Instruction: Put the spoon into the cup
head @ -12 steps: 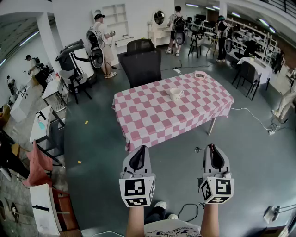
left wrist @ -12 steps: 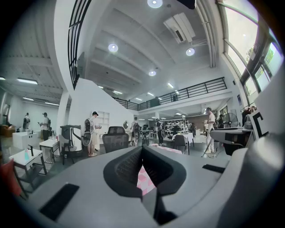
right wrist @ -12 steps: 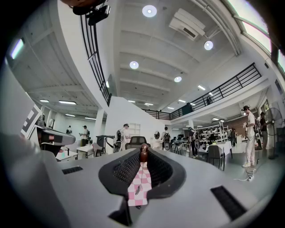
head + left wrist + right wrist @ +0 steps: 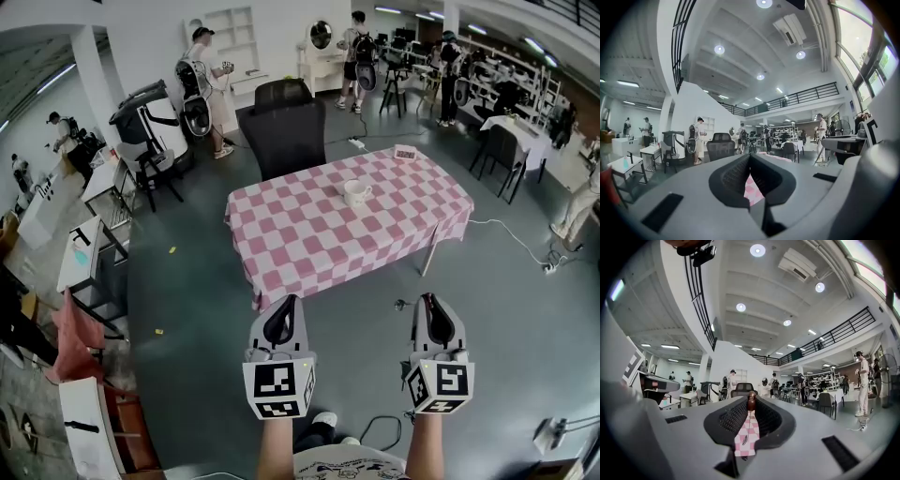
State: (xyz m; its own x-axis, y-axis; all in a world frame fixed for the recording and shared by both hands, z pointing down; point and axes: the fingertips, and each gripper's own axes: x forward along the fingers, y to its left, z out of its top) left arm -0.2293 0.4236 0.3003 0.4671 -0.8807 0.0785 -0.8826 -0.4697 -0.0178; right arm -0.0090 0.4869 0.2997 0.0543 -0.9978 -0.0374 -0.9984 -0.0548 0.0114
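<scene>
A white cup (image 4: 355, 191) stands on the table with the pink-and-white checked cloth (image 4: 309, 246), well ahead of both grippers. My right gripper (image 4: 430, 303) hangs level in front of the table's near edge, shut on a thin spoon (image 4: 402, 304) that sticks out to its left. In the right gripper view the spoon's brown end (image 4: 751, 401) shows at the tips of the right gripper (image 4: 751, 405), with the thin shaft running down between the jaws. My left gripper (image 4: 283, 305) hangs beside it, its jaws meeting at the tips with nothing held; the left gripper (image 4: 750, 157) points toward the table.
A black office chair (image 4: 286, 129) stands behind the table and a small device (image 4: 405, 151) lies at its far edge. Several people stand at the back of the hall. Small desks (image 4: 89, 251) line the left side. A cable (image 4: 511, 236) runs over the grey floor at the right.
</scene>
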